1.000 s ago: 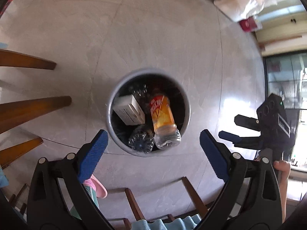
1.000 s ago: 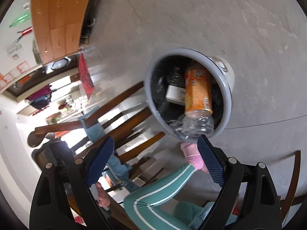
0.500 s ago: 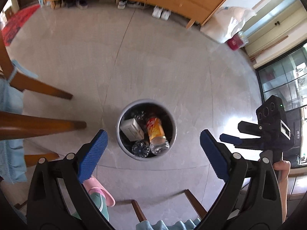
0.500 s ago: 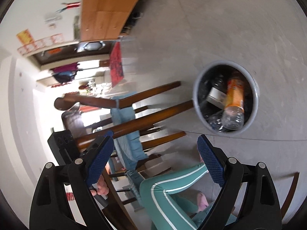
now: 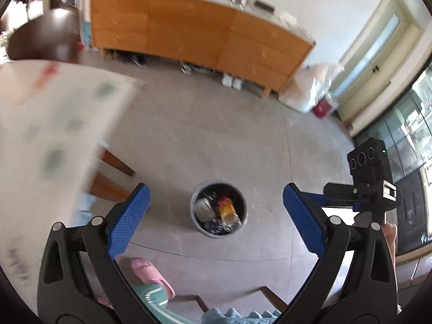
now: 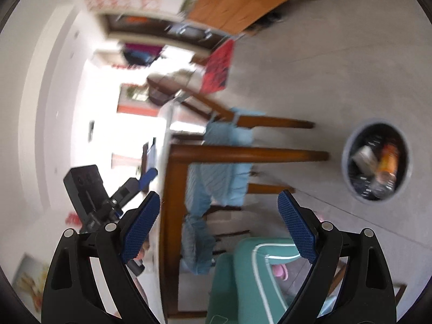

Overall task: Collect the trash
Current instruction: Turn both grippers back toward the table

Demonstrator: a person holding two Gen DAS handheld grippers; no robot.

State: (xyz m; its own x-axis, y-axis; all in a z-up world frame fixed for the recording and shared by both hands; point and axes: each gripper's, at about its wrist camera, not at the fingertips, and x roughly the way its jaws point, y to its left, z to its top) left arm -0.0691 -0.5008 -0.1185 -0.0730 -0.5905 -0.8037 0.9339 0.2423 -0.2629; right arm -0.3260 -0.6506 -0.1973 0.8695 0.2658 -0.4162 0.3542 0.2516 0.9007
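Spreading wide with nothing between them, the blue-padded fingers [image 5: 129,221] of the left gripper [image 5: 216,216] frame a grey trash bin [image 5: 195,217] standing on the floor [image 5: 216,140] well below. Inside the bin lie an orange-labelled bottle [image 5: 228,210], a pale box [image 5: 203,208] and clear plastic bottles [image 5: 216,226]. The right gripper [image 6: 220,226] is likewise open and empty, its fingers [image 6: 297,229] held above a person's green trouser leg [image 6: 243,278]; in its view the bin [image 6: 348,172] sits off to the right, near the wooden chair legs [image 6: 253,154] draped with light blue cloth [image 6: 218,186]. A pink slipper [image 5: 151,272] rests on the floor just beneath the left gripper. Blurred at left in the left wrist view is a pale patterned tabletop [image 5: 48,140]. Beyond stand a long wooden sideboard [image 5: 194,35], shoes [image 5: 231,81] beneath it and a white bag [image 5: 316,86] by the door [image 5: 378,40].
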